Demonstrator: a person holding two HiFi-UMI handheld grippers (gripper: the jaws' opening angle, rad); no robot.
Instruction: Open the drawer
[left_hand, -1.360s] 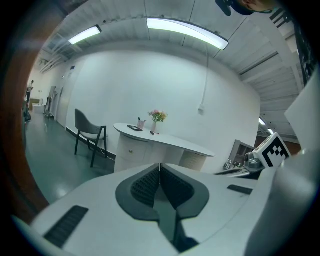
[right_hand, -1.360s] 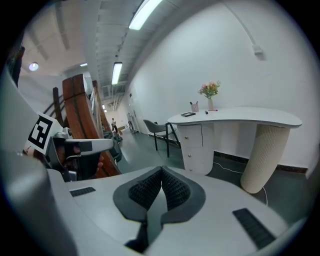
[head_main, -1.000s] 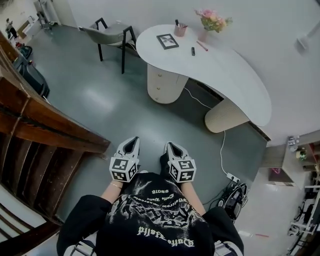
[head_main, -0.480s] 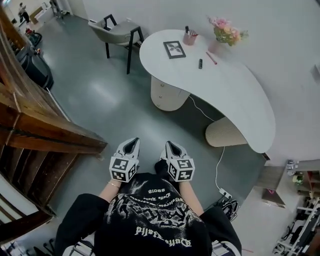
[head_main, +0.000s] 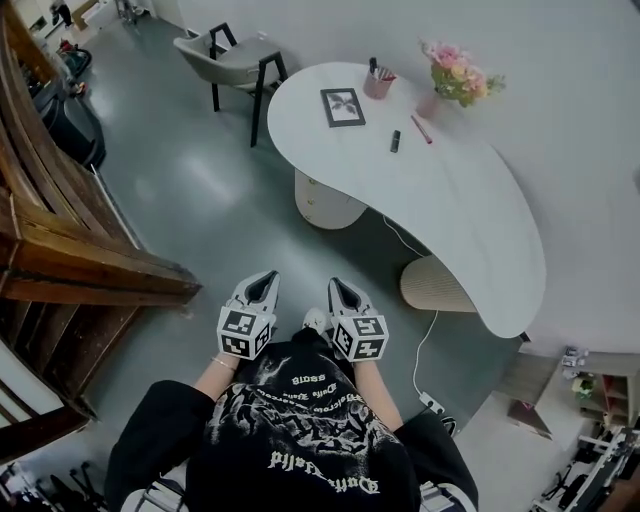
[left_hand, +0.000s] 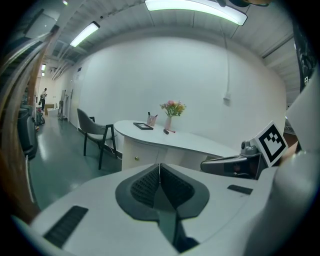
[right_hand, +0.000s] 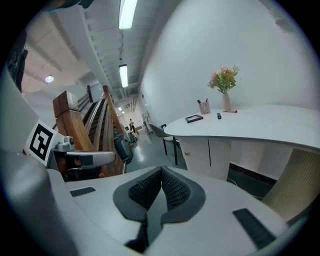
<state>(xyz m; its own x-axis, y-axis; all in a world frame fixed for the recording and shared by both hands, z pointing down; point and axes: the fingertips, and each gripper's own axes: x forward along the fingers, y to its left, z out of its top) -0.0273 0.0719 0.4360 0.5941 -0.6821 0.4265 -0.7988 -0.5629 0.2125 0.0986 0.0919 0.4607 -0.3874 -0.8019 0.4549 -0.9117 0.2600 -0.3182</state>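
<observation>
**Both grippers clenched, drawer well ahead**

Held side by side at the chest: left gripper (head_main: 262, 284) and right gripper (head_main: 337, 291), jaws pressed together, gripping nothing. Farther off, well apart from both: drawer (head_main: 318, 198), closed, in the rounded pedestal under the curved white desk (head_main: 450, 200). Beyond that, chair (head_main: 228, 55).

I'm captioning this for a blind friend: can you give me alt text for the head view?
Seen from above, a person holds the left gripper and right gripper, both shut and empty, side by side, facing a curved white desk with a drawer unit beneath.
</observation>
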